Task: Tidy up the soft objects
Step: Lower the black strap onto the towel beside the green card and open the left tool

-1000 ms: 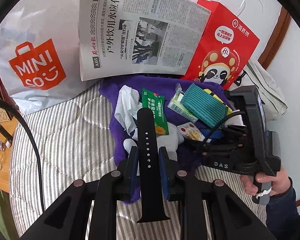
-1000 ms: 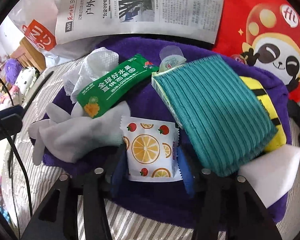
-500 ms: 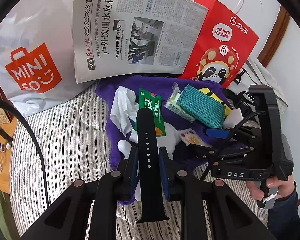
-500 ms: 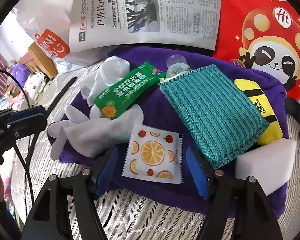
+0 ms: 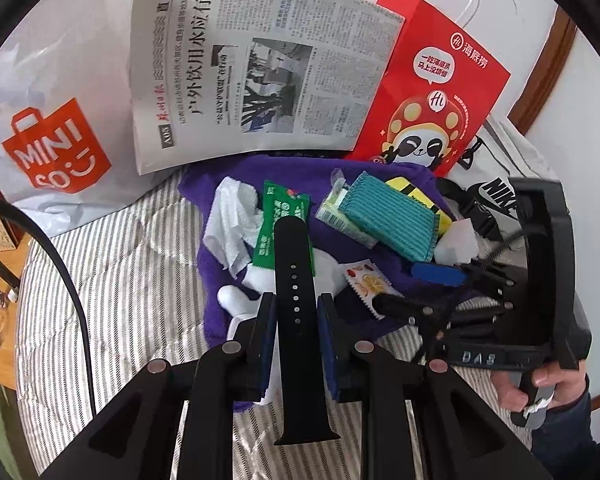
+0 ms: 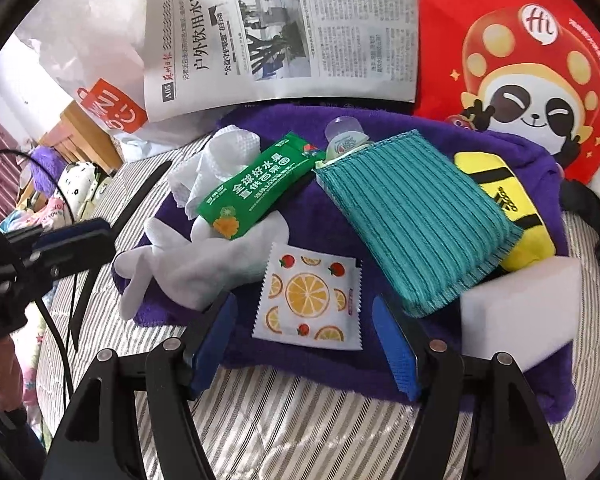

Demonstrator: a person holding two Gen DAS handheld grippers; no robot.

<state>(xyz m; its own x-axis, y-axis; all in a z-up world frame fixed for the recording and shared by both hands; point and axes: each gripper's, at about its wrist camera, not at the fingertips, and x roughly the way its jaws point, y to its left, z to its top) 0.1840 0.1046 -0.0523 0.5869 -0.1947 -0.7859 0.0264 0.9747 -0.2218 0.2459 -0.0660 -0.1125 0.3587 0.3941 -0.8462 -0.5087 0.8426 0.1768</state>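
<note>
1. While clamped in the left gripper (image 5: 296, 312), black watch strap (image 5: 294, 276) pinched between the blue pads, standing lengthwise along the fingers, its holed end over the purple towel (image 5: 216, 256).
2. Right gripper (image 6: 306, 334) spread wide, holding nothing, blue pads on either side of the orange-print sachet (image 6: 310, 300) without touching it.
3. Sachet flat on the purple towel, just beside the white glove (image 6: 196, 260).
4. Green snack packet (image 6: 256, 190) lying partly on the glove, next to crumpled white tissue (image 6: 216, 160).
5. Teal ribbed cloth (image 6: 416, 220) overlapping a yellow striped pouch (image 6: 512, 216); white foam block (image 6: 520, 312) at the towel's near right corner.
6. Towel spread on a striped mattress (image 5: 120, 264).
7. Behind the towel, propped upright: white Miniso bag (image 5: 56, 136), newspaper (image 5: 256, 68), red panda bag (image 5: 432, 92).
8. In the left wrist view, right gripper seen from the side, held by a hand (image 5: 540, 384) at lower right.
</note>
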